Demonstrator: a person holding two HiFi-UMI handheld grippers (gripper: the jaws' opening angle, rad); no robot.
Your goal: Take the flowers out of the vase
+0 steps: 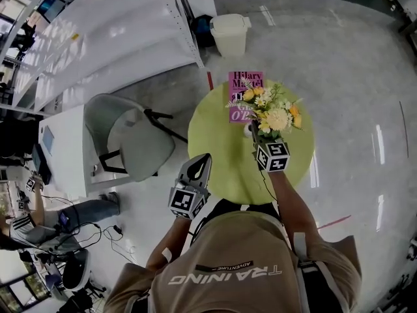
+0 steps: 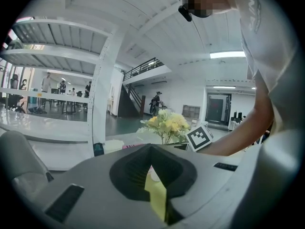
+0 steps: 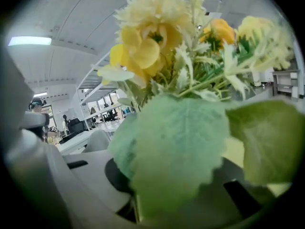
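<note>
- Head view is showing the right gripper [image 1: 259, 139] reaching over the round yellow-green table [image 1: 215, 135] and pushing up under the bunch of yellow, white and orange artificial flowers [image 1: 273, 113] standing near the table's middle.
- In the right gripper view, its jaws are sitting together low among the stems with a broad pale-green leaf [image 3: 176, 147] lying across them. They are probably clamping the stems, low down so that the whole bunch lifts as one.
- No view is showing the vase clearly, as the blooms are covering it, so I cannot say whether the stems are clear of it yet.
- The left gripper [image 1: 202, 162] is hanging at the table's near edge, apart from the flowers. Its jaws are closed on nothing, probably waiting to steady the vase.
- A magenta paperback book [image 1: 244, 78] is lying flat on the table's far side, partly under the foliage.
- Around the table, pale polished floor [image 1: 352, 77] is reflecting ceiling lights. A grey shell chair [image 1: 130, 139] is standing to the table's left, and a cream lidded bin [image 1: 230, 34] is standing beyond it.
</note>
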